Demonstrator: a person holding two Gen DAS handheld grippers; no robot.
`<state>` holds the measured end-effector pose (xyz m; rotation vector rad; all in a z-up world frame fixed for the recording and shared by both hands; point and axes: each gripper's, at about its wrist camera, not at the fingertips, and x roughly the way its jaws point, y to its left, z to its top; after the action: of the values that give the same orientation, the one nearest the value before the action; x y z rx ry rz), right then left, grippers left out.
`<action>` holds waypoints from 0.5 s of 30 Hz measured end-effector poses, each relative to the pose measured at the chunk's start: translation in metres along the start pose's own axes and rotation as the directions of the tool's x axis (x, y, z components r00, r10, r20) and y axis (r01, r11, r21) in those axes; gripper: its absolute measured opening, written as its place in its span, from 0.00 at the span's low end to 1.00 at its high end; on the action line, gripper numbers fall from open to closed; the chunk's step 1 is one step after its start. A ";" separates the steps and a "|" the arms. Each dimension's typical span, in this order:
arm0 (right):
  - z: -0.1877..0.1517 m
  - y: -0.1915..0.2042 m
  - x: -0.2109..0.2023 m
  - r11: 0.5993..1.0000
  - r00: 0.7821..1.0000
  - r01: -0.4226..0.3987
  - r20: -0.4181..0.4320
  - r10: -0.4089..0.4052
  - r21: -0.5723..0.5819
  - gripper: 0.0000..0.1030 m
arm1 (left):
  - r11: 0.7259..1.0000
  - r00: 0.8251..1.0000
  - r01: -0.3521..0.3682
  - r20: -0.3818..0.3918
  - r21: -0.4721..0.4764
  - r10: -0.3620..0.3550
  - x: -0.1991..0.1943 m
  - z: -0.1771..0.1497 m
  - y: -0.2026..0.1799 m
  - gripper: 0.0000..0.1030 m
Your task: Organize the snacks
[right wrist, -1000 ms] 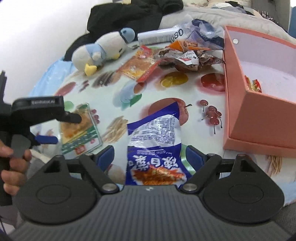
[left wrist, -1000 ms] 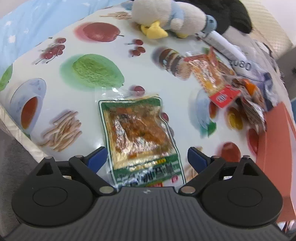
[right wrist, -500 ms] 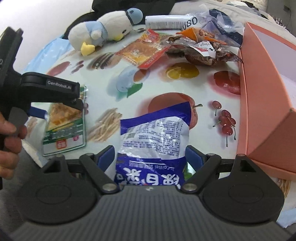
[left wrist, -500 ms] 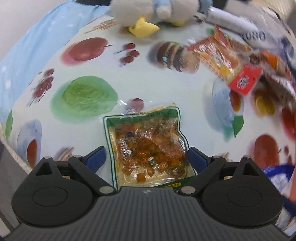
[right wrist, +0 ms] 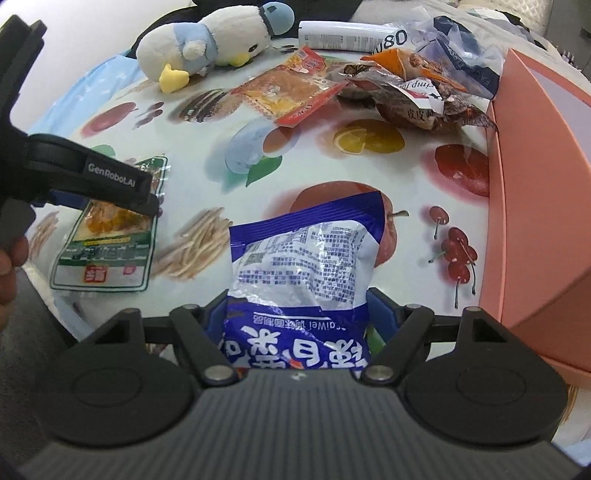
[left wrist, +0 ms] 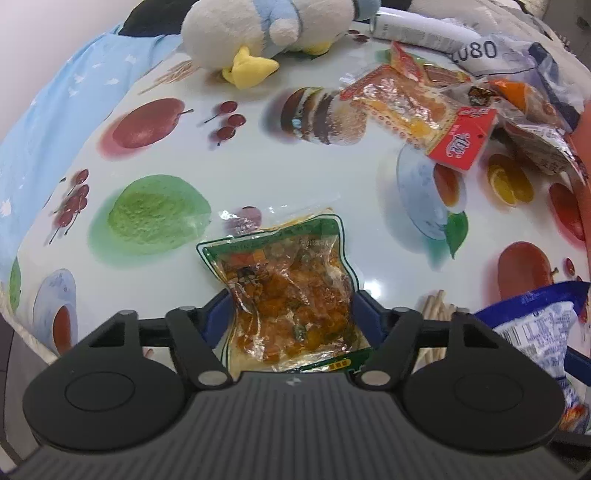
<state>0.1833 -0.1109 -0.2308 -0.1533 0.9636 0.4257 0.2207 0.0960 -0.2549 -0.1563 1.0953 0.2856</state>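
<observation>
The left tongs (left wrist: 290,314) are pinched on the green-edged pouch (left wrist: 291,295) of orange pickled bits; the blue pads press its two side edges and the film buckles between them. The pouch's near end lies between the pads, and its far end points away over the bench (left wrist: 258,170) with its fruit-printed cover. In the right wrist view this same pouch (right wrist: 110,236) sits at the near left of the bench, under the left tool's black body.

The right tongs (right wrist: 297,314) are clamped on the blue and white snack bag (right wrist: 303,258), the pads squeezing its sides just near of the middle, its sealed far end resting over a printed apple. Just right of it stands the pink box (right wrist: 535,206), its side wall close to the bag but apart from it.

Far across the bench lie an orange-and-red packet (right wrist: 291,92), crumpled wrappers (right wrist: 413,99), a white tube (right wrist: 340,35) and a plush penguin (right wrist: 210,40).
</observation>
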 end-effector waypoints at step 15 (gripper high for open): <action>0.005 -0.003 -0.026 0.999 0.999 0.030 0.044 -0.031 0.022 0.38 | 0.992 0.991 0.123 0.050 -0.007 -0.122 -0.030 -0.009 0.001 0.38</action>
<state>0.1757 -0.1196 -0.2072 -0.1384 0.9209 0.3886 0.2002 0.0903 -0.2326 -0.2234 1.0304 0.1839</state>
